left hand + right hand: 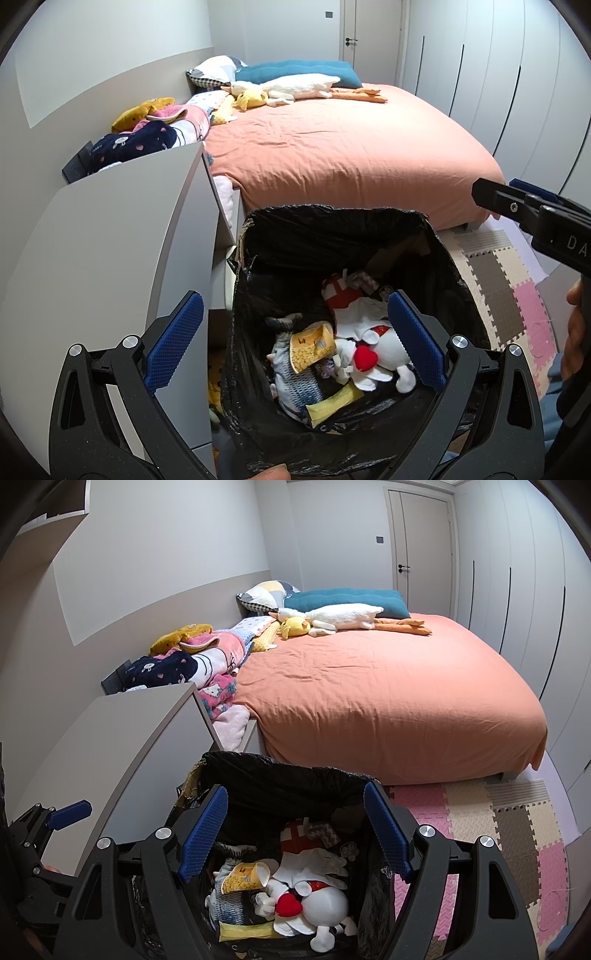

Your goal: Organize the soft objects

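A box lined with a black bag stands at the foot of the bed and holds several plush toys. Among them are a white plush with a red heart, a red-and-white one and a grey striped one. My left gripper hovers open above the box, nothing between its blue pads. Over the same box my right gripper is open and empty too. On the bed lie a long white goose plush and a small yellow plush.
The orange-covered bed fills the middle. Folded blankets and clothes pile up along the left wall. A grey cabinet stands left of the box. Foam puzzle mats cover the floor at right.
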Demonstrator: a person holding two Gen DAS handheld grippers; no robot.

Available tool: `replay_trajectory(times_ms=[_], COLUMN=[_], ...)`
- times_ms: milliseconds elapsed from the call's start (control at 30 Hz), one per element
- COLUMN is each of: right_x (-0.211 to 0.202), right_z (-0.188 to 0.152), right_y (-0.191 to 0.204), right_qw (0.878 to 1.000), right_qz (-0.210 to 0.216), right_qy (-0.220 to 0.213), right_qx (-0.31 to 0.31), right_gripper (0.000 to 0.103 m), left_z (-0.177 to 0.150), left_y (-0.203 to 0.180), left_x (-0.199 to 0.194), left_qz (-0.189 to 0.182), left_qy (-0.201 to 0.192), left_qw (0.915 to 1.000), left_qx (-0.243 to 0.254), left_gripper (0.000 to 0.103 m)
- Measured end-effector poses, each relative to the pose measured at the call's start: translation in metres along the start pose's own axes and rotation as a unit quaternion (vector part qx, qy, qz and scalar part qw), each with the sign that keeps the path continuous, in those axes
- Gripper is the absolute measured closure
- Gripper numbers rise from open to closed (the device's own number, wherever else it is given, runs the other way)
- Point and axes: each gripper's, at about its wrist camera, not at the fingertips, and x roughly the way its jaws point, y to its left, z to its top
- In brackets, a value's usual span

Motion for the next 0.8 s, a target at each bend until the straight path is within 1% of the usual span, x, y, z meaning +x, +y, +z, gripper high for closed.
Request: replay_trajectory(times_ms=[533, 800], right_x=[-0.0001, -0.0001], right_z=[-0.0004, -0.0004], right_y=[0.0002, 0.0001], right_qw=[1.000, 1.000], right_qz=[0.000, 0.000], right_qy=[0.000, 0.000], right_qx=[-0.001, 0.000], right_gripper=[0.026, 0.026], left_z=[-0.0014, -0.0029], left_y=[-0.0042, -0.0032], left_x=[0.0015, 0.0008], left_qz=[0.006, -0.001], left_qy=[0.006, 0.005], left_qw=[0.9999, 1.0000], left_qx=[0.007, 0.008], left_gripper=[0.007, 0.007])
